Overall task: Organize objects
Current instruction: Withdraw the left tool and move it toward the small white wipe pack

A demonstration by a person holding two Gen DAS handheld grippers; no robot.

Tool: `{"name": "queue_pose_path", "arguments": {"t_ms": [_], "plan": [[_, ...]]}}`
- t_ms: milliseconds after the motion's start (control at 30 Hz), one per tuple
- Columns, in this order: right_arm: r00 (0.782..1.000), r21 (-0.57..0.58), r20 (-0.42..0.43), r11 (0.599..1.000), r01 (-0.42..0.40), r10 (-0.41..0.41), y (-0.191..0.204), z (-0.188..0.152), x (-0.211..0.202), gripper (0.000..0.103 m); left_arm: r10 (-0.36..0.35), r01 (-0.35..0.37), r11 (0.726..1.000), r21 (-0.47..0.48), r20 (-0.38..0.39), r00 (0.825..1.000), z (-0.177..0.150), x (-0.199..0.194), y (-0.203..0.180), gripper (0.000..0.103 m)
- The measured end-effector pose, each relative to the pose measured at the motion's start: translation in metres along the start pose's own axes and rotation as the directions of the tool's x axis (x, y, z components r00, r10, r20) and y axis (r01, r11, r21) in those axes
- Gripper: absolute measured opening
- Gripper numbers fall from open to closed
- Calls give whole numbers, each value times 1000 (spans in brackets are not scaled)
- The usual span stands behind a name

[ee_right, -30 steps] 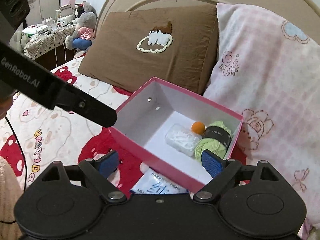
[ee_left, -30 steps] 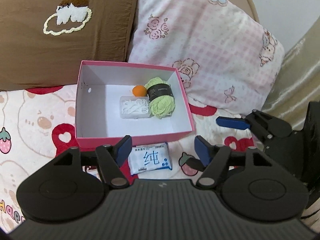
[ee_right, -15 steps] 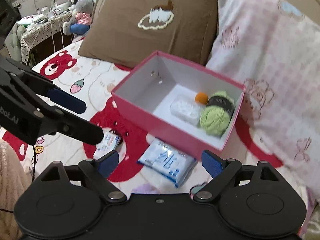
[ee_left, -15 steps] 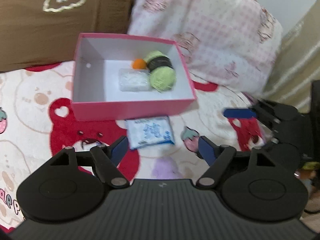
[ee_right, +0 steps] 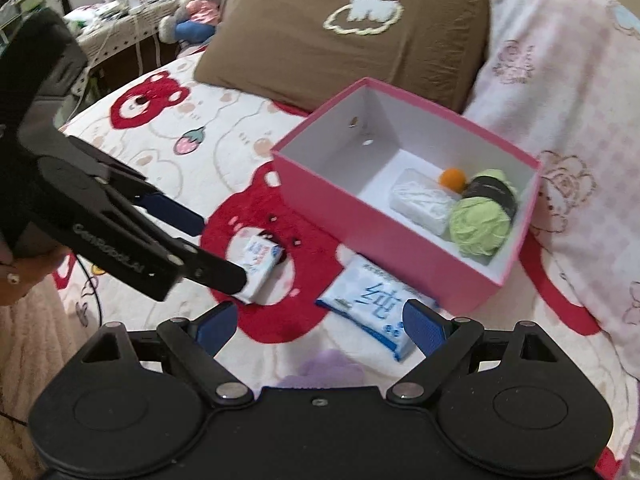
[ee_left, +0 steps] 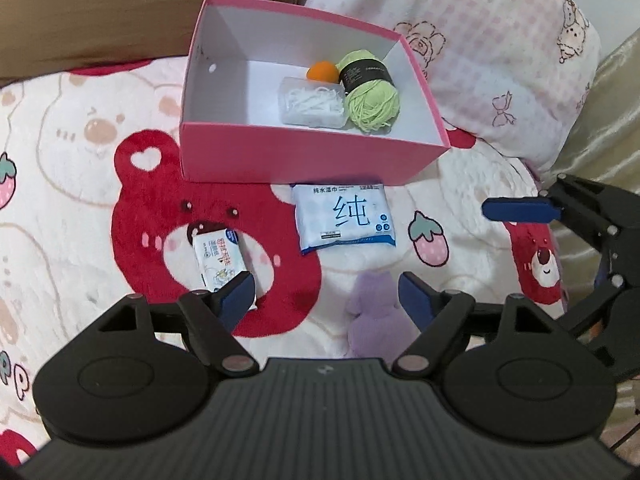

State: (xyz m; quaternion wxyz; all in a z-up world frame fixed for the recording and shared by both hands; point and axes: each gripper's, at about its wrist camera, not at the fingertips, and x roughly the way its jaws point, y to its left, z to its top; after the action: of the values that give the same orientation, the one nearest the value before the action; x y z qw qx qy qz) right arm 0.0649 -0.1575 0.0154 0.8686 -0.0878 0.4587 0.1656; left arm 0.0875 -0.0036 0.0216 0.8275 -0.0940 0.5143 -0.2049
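A pink box (ee_left: 304, 152) (ee_right: 332, 204) sits on the bed and holds green yarn (ee_left: 372, 94) (ee_right: 480, 224), an orange ball (ee_left: 322, 72) (ee_right: 452, 178) and a clear packet of white strips (ee_left: 312, 100) (ee_right: 420, 202). A blue wet-wipe pack (ee_left: 344, 212) (ee_right: 378, 300) lies just in front of the box. A small tissue pack (ee_left: 218, 258) (ee_right: 260, 264) lies left of it. My left gripper (ee_left: 326, 296) (ee_right: 212, 244) is open above the small pack. My right gripper (ee_right: 320, 324) is open and empty, near the wipe pack; one of its fingers (ee_left: 520, 209) shows at the right of the left wrist view.
The bed has a bear-print blanket (ee_left: 80, 160). A brown pillow (ee_right: 340, 40) and a pink pillow (ee_left: 480, 40) stand behind the box. A purple plush shape (ee_left: 376, 320) lies near my left gripper. A cluttered table with a toy (ee_right: 192, 20) is far left.
Both grippers pulled back and away from the box, so the wipe pack and the small tissue pack came into view. Both stay open.
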Motion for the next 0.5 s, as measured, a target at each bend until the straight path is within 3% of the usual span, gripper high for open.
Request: {"name": "queue_pose_path", "arguments": {"t_ms": [200, 500], "plan": [[999, -64, -12, 997, -47, 46, 20, 2, 16, 92, 11, -11, 1000, 17, 55, 998, -7, 1, 10, 78], [991, -104, -7, 986, -131, 131, 31, 8, 47, 92, 19, -18, 999, -46, 22, 1000, -5, 18, 33, 78]]}}
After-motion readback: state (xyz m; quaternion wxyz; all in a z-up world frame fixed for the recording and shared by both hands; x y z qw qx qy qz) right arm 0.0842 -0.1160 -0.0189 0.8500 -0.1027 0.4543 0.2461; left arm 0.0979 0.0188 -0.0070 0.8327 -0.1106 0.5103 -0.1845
